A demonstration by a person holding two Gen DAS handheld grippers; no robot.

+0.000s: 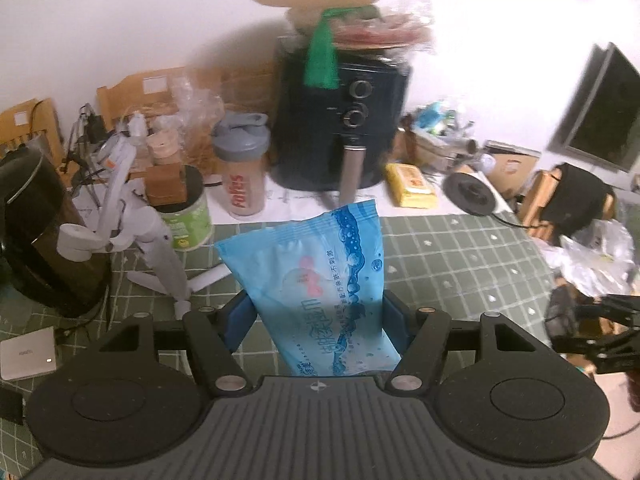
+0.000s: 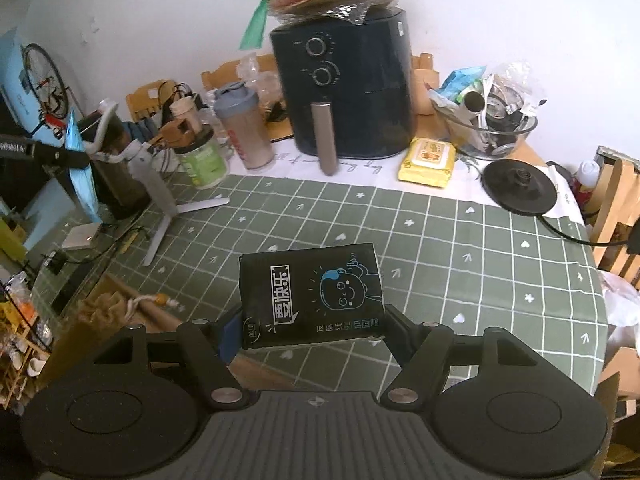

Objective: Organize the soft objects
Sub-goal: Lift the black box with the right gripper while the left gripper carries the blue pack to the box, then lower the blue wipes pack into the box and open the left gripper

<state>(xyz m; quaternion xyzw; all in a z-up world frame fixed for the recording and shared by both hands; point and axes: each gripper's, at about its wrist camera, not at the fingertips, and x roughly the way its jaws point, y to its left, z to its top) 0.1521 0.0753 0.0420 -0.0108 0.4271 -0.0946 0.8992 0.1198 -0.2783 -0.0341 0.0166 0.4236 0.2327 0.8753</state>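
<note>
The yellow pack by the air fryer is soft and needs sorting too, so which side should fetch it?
Neither yet. The left hand-held gripper holds the blue pack, the right the black pack. The right sees the yellow pack closer, so probably right.

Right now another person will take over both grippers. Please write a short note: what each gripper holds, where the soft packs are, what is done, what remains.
Left gripper: shut on the blue wipes pack, held up above the green checked tablecloth.
Right gripper: shut on the black tissue pack, also lifted.
The yellow wipes pack lies by the air fryer, untouched.
Done: two packs picked up.
Left: set both down together, probably collect the yellow one too.
</note>
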